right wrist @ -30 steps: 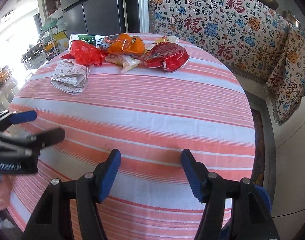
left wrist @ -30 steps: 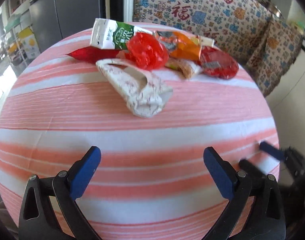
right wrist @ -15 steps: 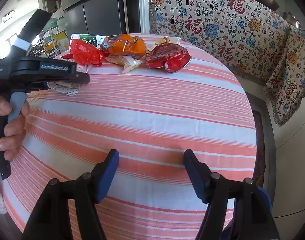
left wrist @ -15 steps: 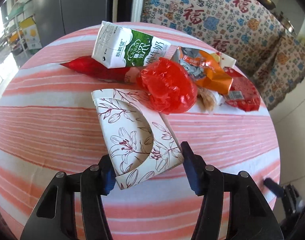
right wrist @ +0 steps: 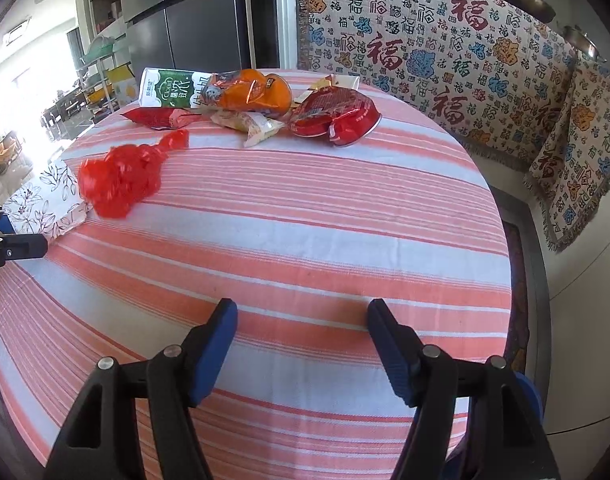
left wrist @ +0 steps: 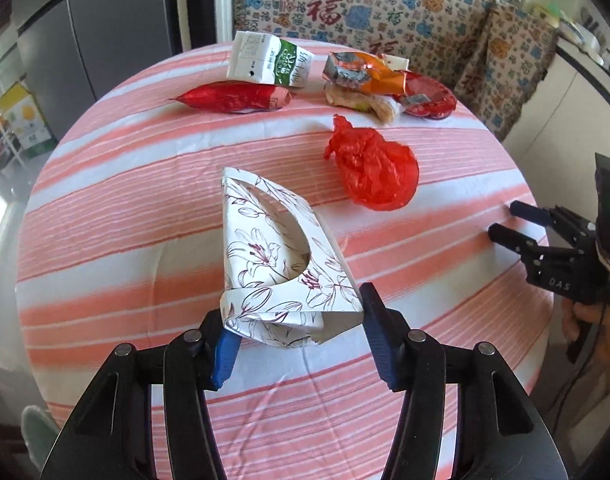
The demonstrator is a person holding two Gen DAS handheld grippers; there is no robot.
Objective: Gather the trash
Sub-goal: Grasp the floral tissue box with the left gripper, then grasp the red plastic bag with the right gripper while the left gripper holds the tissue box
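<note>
My left gripper (left wrist: 297, 336) is shut on a white floral paper bag (left wrist: 273, 264) and holds its near end above the striped table. The bag also shows in the right wrist view (right wrist: 45, 204) at the left edge. A crumpled red plastic bag (left wrist: 375, 166) lies beside it on the cloth, also seen in the right wrist view (right wrist: 121, 178). At the far side lie a green-white milk carton (left wrist: 271, 62), a red wrapper (left wrist: 233, 98), an orange snack bag (left wrist: 361, 74) and a red lidded cup (left wrist: 425, 98). My right gripper (right wrist: 301, 344) is open and empty over the near table edge.
The round table (right wrist: 305, 240) has a pink striped cloth. A patterned blanket (right wrist: 445, 64) covers the bench behind it. A grey fridge (right wrist: 193, 12) stands at the back left. The floor drops off at the right of the table.
My left gripper closed on the floral bag and pulled it back toward me. The red plastic bag slid off it onto the cloth. My right gripper stayed put.
</note>
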